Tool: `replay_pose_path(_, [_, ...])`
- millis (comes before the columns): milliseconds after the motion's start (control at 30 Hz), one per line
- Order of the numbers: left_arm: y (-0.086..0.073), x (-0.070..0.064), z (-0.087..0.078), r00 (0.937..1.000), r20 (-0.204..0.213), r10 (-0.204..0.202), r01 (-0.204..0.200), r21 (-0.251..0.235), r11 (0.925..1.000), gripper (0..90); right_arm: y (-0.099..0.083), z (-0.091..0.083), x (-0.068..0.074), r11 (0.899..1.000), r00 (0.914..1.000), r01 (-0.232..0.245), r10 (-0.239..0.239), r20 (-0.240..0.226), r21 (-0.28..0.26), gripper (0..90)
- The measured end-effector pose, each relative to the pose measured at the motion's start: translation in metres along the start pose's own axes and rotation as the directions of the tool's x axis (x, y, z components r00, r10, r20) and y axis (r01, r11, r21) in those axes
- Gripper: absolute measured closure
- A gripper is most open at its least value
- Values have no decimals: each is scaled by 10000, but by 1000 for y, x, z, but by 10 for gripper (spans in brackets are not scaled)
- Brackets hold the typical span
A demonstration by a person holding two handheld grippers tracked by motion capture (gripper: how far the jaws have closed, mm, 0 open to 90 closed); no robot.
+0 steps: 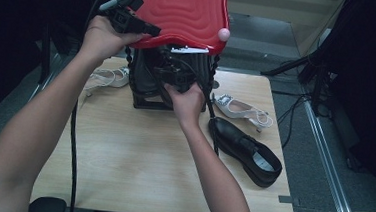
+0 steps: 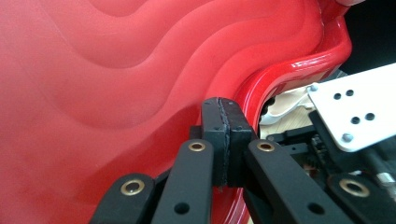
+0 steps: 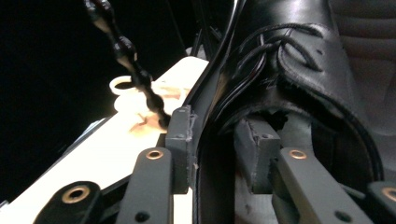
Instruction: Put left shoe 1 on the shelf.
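The left tool (image 1: 131, 24) was pinched tight on the rim of a red lid (image 1: 182, 10), holding it raised and tilted above a black rack (image 1: 144, 100) at the far side of the bench (image 1: 136, 167). In the left gripper view its two pads (image 2: 215, 140) pressed almost flat together with the lid's thin edge (image 2: 261, 84) between them; the lid's wavy surface blocked nearly everything beyond it there. The right tool (image 1: 175, 77) reached in under the lid, and from above its tips were lost in shadow behind the hand (image 1: 186, 103). The right gripper view was clearer: its jaws stood partly apart and straddled the side wall of a black laced shoe (image 3: 289, 56), one pad (image 3: 180, 144) outside and the other inside the opening, closed on the leather. That shoe sat inside the rack, its toe and sole cut off or dark. A matching black shoe (image 1: 245, 150) lay on the bench by the right forearm, with a pale heeled shoe (image 1: 241, 109) just beyond it. Another pale shoe (image 1: 108, 78) lay left of the rack, partly hidden by the left arm.
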State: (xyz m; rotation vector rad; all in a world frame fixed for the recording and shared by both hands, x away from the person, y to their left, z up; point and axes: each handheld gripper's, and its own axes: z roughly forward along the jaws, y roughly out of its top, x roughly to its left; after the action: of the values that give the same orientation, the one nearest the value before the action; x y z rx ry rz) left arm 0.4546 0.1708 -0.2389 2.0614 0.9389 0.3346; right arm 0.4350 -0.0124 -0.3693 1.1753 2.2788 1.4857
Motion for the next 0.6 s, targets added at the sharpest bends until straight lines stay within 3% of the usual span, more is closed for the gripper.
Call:
replay_pose_path(167, [0,0,0,10000,-4,-21,21,-25,10000,900,-4,-15,3,9998,9996,189,-188,-194,21,710])
replay_pose_path(300, [0,0,0,10000,1,-64,64,-53,10000,900,-9,-27,6,9991,9979,185,-159,-633,394,900])
replay_pose_path(467, [-1,0,0,10000,6,-94,94,-95,9999,900,-21,-36,12,9971,9921,515,-446,-1174,566,900])
replay_pose_path(600, [-1,0,0,10000,12,-74,74,-97,9999,900,-30,-42,13,9951,9893,760,-673,-1298,634,900])
